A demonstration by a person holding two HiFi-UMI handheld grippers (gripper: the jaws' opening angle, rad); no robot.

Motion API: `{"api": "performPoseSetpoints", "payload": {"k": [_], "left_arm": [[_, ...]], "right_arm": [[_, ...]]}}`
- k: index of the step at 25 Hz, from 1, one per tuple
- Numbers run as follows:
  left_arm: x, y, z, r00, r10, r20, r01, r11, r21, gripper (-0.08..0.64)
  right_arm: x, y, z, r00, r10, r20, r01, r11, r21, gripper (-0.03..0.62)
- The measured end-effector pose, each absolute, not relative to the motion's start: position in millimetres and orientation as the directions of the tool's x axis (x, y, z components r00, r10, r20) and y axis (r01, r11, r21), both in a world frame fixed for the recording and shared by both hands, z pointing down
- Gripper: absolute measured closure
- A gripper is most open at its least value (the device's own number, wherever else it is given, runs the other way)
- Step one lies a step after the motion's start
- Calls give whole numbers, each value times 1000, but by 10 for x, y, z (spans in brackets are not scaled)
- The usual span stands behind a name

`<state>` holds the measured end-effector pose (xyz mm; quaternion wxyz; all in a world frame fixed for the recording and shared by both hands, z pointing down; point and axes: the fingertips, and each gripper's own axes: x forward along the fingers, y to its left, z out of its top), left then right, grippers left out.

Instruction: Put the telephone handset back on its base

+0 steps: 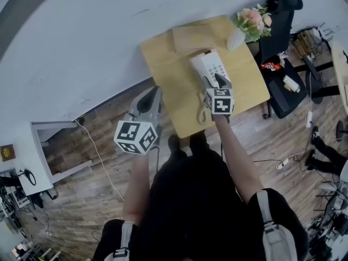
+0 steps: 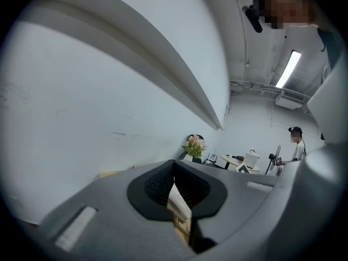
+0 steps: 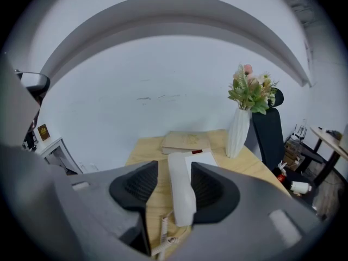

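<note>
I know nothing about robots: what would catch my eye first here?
Two grey handheld grippers topped with black-and-white marker cubes dominate: the left gripper hangs beside the light wooden table, the right gripper over a white desk telephone on it. The telephone's white handset shows between the right gripper's open jaws. A white ribbed vase of pink flowers stands at the table's far right corner.

No lettering is legible: the keys on the white push-button telephone (image 1: 209, 64) are too small to read, and the small brown wall plaque (image 1: 6, 152) is blurred.
</note>
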<state>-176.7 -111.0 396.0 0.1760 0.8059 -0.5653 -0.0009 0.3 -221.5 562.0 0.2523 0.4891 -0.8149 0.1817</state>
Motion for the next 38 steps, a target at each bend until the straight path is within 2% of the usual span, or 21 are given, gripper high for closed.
{"api": "performPoseSetpoints", "payload": {"k": [16,38], "left_arm": [[-1131,-999,3896,593,-789,161,-793,-536,290,551],[-938,-537,3854,692,-711,129,-711,-639,294,551]], "right_arm": [[295,-1443,4726,-361,-828,429,-928,365,-77,428],[128,-600,4135,-436,-850,297,-899,395,-190,550]]}}
